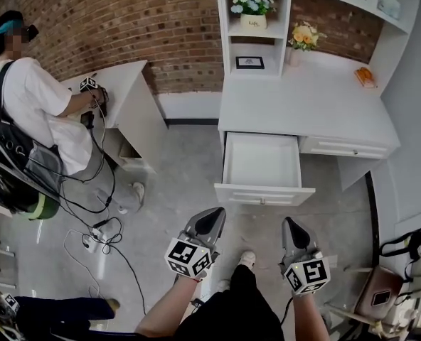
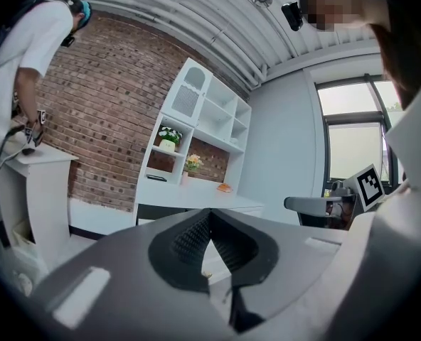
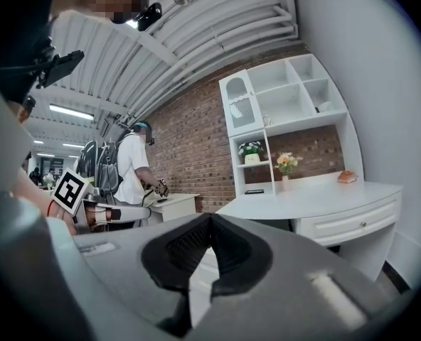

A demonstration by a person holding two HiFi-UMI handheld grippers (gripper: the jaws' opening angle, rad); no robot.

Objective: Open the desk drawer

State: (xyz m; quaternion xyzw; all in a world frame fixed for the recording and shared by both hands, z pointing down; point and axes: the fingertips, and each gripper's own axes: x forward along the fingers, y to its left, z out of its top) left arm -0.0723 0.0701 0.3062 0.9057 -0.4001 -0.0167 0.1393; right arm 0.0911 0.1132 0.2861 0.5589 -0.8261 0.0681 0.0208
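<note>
White rectangular desk drawer [image 1: 262,163]: pulled far out under left part of white wooden desk [image 1: 303,109], white inside showing. Grey left gripper [image 1: 210,219], grey right gripper [image 1: 291,227]: jaws closed, nothing held, apart from drawer front.

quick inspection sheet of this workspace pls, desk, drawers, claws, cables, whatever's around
surface: white desk top, mostly bare
job's things: open drawer pulled out, nothing seen inside; closed drawer beside it
clutter: flower pot and picture frame on the shelves; vase of flowers and small orange item on the desk top
grippers: left claw and right claw both shut, empty, short of the open drawer
cables: black cables and power strip on the floor
surroundings: brick wall; another person at a small white table
</note>
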